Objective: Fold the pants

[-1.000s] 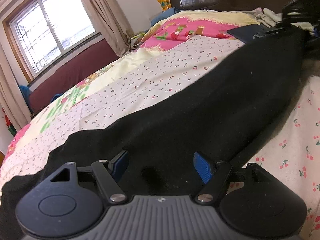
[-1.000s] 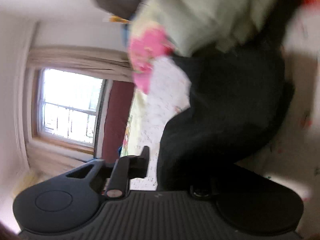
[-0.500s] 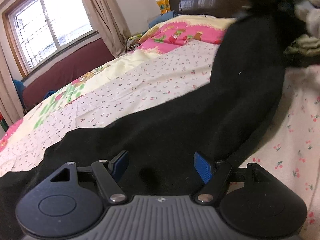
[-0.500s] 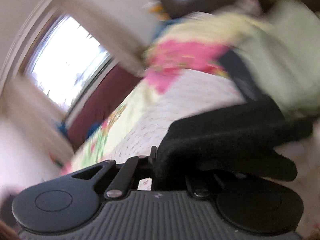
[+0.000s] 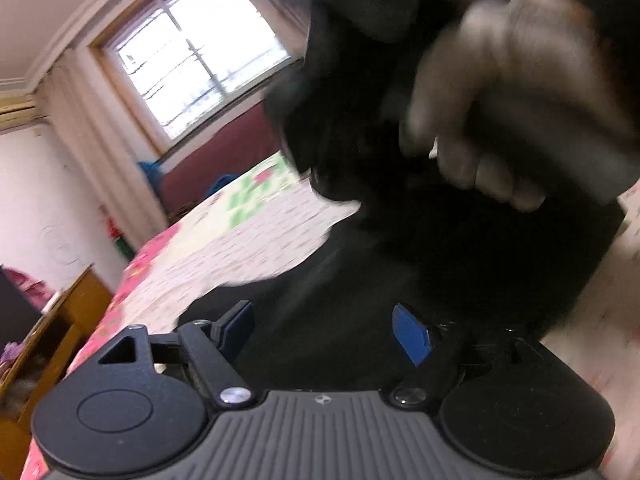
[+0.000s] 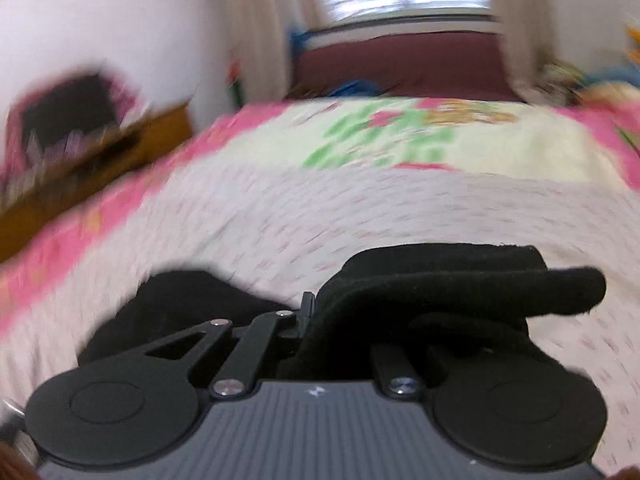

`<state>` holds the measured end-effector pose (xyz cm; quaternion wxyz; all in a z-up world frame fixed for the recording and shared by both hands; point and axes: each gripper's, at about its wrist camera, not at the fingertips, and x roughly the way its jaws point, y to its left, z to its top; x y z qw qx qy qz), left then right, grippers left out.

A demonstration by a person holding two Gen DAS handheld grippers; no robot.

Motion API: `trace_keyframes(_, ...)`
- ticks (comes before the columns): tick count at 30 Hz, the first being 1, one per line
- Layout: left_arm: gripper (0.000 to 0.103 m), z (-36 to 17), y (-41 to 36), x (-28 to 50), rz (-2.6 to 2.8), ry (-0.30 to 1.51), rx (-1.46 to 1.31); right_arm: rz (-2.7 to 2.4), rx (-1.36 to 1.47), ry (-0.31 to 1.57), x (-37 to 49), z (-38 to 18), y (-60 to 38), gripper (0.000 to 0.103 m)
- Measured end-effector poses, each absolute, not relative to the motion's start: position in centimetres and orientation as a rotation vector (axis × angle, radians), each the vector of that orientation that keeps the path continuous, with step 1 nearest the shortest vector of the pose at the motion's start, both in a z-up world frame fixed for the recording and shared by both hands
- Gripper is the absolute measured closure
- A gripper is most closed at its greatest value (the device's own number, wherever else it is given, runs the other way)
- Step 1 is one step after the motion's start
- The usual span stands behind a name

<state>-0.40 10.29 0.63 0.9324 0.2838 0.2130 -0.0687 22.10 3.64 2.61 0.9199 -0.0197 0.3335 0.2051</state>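
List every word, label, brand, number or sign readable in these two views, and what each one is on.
No readable text in either view.
Left claw housing: a small embossed emblem, a symbol, no letters.
Right claw housing: a like emblem, no letters.
Bedspread: printed pictures and small motifs, too blurred to show any lettering.
Black pants: no label visible.

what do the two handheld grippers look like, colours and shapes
Both match: a grey ribbed body with a small star-like mark, two round black discs at its corners, and black linkage bars on silver pivot screws. The left gripper has blue finger pads. On the right gripper, only a thin black finger shows; no cables visible.
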Motion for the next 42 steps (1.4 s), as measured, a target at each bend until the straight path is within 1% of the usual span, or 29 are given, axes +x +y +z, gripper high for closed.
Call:
trace_keyframes(2, 0.012, 0.5, 12.0, -1.0, -0.120, 0.443, 0.560, 0.463, -0.127, 0.715, 21.1, 0.9, 6.4, 0.097)
trace_keyframes(4, 0.012, 0.4, 13.3, -1.4, -0.109, 0.454, 0.530, 0.458, -0.242, 0.700, 20.5, -0.3, 8.7, 0.097)
trace_keyframes(7, 0.012, 0.1, 14.8, -1.8, -0.110, 0.474, 0.475, 0.474, -0.299, 0.675, 19.6, -0.2, 10.4, 0.097)
trace_keyframes(8, 0.012, -0.1, 15.1, -1.8, -0.110, 0.481, 0.460, 0.476, -0.342, 0.653, 18.9, -0.3, 11.1, 0.097)
trace_keyframes(11, 0.012, -0.6, 15.6, -1.4, -0.100, 0.495, 0.430, 0.498, -0.604, 0.515, 17.0, -1.3, 14.7, 0.097)
trace_keyframes(19, 0.012, -1.4, 17.1, -1.3, -0.057, 0.525, 0.369, 0.615, -1.116, 0.374, 13.2, -5.4, 18.2, 0.096)
trace_keyframes(22, 0.012, -1.7, 17.0, -0.6, -0.055, 0.556, 0.336, 0.632, -1.188, 0.381, 13.4, -5.9, 18.8, 0.096)
trace_keyframes(26, 0.012, -1.9, 16.8, -0.9, -0.054, 0.562, 0.333, 0.640, -1.266, 0.346, 13.1, -5.9, 19.2, 0.096)
trace_keyframes(28, 0.012, -1.9, 16.8, -1.0, -0.055, 0.564, 0.326, 0.641, -1.303, 0.336, 13.0, -5.7, 19.3, 0.094)
trace_keyframes(32, 0.012, -2.1, 17.1, -0.9, -0.058, 0.569, 0.315, 0.641, -1.374, 0.266, 12.4, -6.1, 19.8, 0.093)
trace_keyframes(36, 0.012, -1.8, 17.0, -2.1, -0.053, 0.567, 0.303, 0.664, -1.384, 0.235, 12.0, -6.5, 19.8, 0.093)
trace_keyframes(42, 0.012, -1.8, 17.8, -2.7, -0.044, 0.587, 0.277, 0.695, -1.480, 0.177, 11.3, -7.4, 19.7, 0.092)
